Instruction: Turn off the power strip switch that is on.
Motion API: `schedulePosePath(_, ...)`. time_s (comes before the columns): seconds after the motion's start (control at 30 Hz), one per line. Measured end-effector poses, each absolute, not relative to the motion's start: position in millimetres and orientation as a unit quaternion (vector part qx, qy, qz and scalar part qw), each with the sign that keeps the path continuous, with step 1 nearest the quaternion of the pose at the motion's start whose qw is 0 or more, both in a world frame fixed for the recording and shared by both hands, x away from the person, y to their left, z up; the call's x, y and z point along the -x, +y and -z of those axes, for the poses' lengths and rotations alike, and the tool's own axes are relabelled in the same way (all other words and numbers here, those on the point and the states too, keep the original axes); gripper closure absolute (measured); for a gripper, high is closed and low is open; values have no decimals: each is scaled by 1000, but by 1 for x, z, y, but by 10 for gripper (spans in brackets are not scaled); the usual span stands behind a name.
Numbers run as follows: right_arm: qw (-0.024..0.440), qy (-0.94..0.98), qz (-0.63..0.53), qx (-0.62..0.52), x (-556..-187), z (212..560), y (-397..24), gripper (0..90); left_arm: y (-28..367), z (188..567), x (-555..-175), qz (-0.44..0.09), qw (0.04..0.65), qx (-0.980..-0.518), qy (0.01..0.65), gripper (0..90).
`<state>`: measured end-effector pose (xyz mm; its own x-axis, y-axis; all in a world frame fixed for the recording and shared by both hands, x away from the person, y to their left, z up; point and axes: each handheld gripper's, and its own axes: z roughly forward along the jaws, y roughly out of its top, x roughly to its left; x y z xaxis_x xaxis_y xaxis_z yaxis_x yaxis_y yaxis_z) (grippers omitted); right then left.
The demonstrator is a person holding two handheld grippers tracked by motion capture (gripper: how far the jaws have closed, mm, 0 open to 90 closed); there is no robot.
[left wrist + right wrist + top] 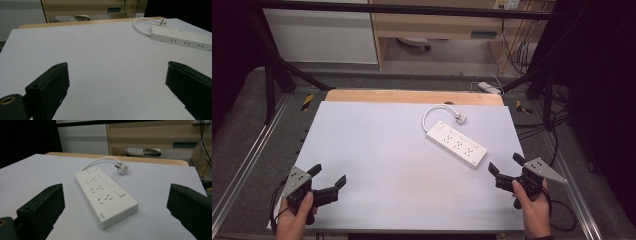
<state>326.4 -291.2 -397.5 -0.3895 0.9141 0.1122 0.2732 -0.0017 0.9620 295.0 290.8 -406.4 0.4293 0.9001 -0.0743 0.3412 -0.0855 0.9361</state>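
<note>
A white power strip lies at an angle on the right half of the pale table sheet, its short cable looping to a white plug. My right gripper is held near the table's front right, open and empty, just short of the strip's near end. In the right gripper view the strip lies ahead between the spread jaws, untouched. My left gripper is open and empty at the front left, far from the strip.
A wooden table edge runs along the back of the sheet. Metal rails flank the table on both sides. Wooden furniture and hanging cables stand beyond the table.
</note>
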Motion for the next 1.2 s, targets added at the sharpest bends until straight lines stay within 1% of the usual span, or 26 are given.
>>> schedulePosePath(0.17, 299, 637, -536, -466, -329, 388, -291, 21, 290, 407, -295, -279, 499, -683, 454, 51)
schedulePosePath(0.6, 292, 664, -519, -452, -351, 359, -282, 30, 289, 409, -297, -278, 496, -687, 452, 50)
schedulePosePath(1.2, 284, 674, -516, -446, -374, 335, -280, 36, 288, 409, -297, -276, 496, -690, 449, 50)
